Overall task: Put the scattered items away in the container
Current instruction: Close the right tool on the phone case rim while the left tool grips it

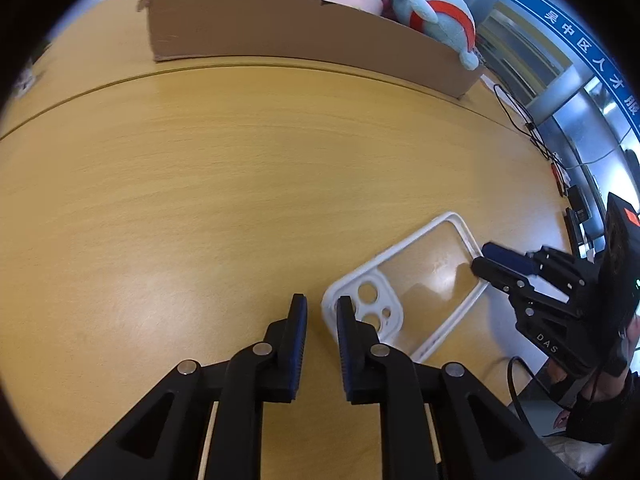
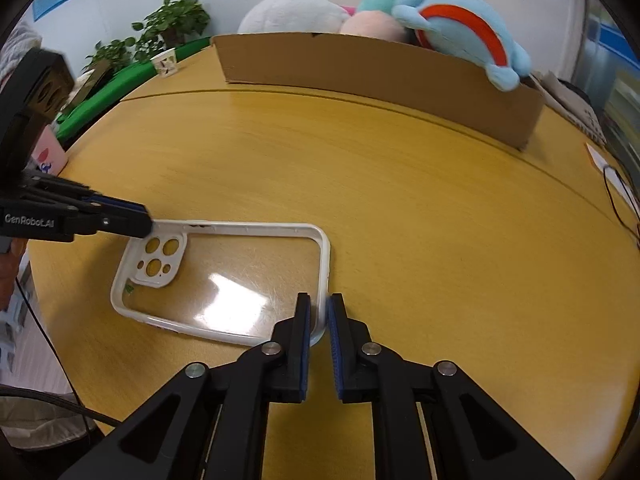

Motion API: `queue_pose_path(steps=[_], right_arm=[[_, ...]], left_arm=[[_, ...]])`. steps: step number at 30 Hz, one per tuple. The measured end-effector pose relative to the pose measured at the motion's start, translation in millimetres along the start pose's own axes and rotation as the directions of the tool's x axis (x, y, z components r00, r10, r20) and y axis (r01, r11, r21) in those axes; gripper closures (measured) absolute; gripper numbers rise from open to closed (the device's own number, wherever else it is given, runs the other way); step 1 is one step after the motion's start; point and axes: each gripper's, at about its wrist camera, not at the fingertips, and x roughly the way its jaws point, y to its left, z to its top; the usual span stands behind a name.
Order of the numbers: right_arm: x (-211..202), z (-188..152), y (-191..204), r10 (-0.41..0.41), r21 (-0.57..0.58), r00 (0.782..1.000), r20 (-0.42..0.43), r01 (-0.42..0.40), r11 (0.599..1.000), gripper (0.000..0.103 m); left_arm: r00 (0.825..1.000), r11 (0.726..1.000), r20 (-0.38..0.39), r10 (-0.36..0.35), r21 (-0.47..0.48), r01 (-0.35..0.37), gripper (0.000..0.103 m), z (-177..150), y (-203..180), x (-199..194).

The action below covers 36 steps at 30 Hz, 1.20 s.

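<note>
A clear phone case [image 1: 376,306] with a white rim lies flat on the wooden table [image 1: 200,180], camera cut-outs toward my left gripper. My left gripper [image 1: 322,306] stands at that corner with narrow jaws, and the corner rim sits between its pads. From the right wrist view, the left gripper [image 2: 144,226] looks closed on the rim of the phone case [image 2: 160,266]. My right gripper [image 2: 319,300] pinches the opposite short edge, rim between its pads. The right gripper [image 1: 482,260] also shows at that edge. A cardboard box [image 2: 360,68] at the back holds plush toys [image 2: 460,28].
The cardboard box [image 1: 280,28] stands beyond a seam in the tabletop. Black cables [image 1: 520,120] run along the table's right edge. A paper cup [image 2: 166,62], potted plants [image 2: 176,20] and a pink object [image 2: 48,156] sit off the table's far left.
</note>
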Motion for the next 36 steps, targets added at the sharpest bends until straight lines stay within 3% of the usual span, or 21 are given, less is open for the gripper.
queue_pose_path(steps=[1,2,5,7,9,13,17,18,21,24,28,29,31,36], right_arm=[[-0.5,0.9,-0.2,-0.018,-0.006,1.0,-0.006,0.018,1.0,0.063],[-2.1,2.8,-0.5,-0.037,-0.01,0.999,0.0,0.037,0.999,0.045],[-5.5,14.9,-2.6,-0.034,-0.013,0.999,0.029,0.034,0.999,0.042],[1.0,21.3,-1.2,-0.029,-0.021,0.999,0.023,0.03,0.999,0.051],[12.4,23.7,3.9,-0.004,-0.035,1.0,-0.008,0.004,0.999,0.082],[13.2,23.8,7.9,-0.013,-0.023,1.0,0.0,0.013,1.0,0.082],[12.6,19.0,5.8,-0.016,0.024,1.0,0.012,0.016,1.0,0.091],[12.3,18.4,5.5,-0.015,0.033,1.0,0.014,0.014,0.999,0.091],[13.7,20.5,9.0,-0.022,0.046,1.0,0.016,0.021,0.999,0.091],[12.9,20.5,12.3,-0.041,0.036,0.999,0.018,0.04,0.999,0.091],[11.1,18.6,9.8,-0.042,0.037,0.999,0.018,0.041,0.998,0.091],[10.9,18.4,10.1,-0.044,0.036,0.999,0.018,0.043,0.998,0.091],[10.6,18.2,11.5,-0.049,0.037,0.999,0.019,0.049,0.998,0.091],[10.9,17.8,15.0,-0.059,0.037,0.998,0.024,0.058,0.998,0.091]], left_arm=[[1.0,1.0,-0.005,0.005,-0.016,-0.005,0.088,-5.5,0.9,-1.2],[1.0,1.0,-0.017,0.006,-0.029,-0.006,0.088,-10.9,1.1,-0.1],[1.0,0.998,-0.018,0.015,-0.056,-0.016,0.088,-18.2,0.1,4.2],[1.0,0.998,-0.013,0.012,-0.065,-0.013,0.088,-15.0,-2.9,6.7],[1.0,0.997,-0.007,0.015,-0.078,-0.015,0.093,-9.9,-4.8,10.6],[1.0,0.996,-0.016,0.018,-0.086,-0.019,0.094,-6.6,-3.9,11.3],[0.999,0.994,-0.032,-0.037,-0.108,0.033,0.091,-5.1,-0.1,10.0],[0.999,0.993,-0.028,-0.047,-0.109,0.043,0.085,-4.6,0.3,8.0],[0.995,0.988,-0.006,-0.104,-0.115,0.103,0.054,-4.1,-0.4,1.8],[0.994,0.99,-0.023,-0.106,-0.097,0.103,0.05,-2.9,-6.8,7.4],[0.997,0.995,-0.037,-0.063,-0.083,0.06,0.058,-1.3,-12.8,14.8],[0.998,0.996,-0.039,-0.051,-0.077,0.048,0.064,-0.9,-12.8,15.7],[0.998,0.997,-0.059,-0.035,-0.077,0.031,0.092,0.0,-12.6,19.2],[0.998,0.998,-0.055,-0.003,-0.069,-0.001,0.093,7.3,-16.6,21.7]])
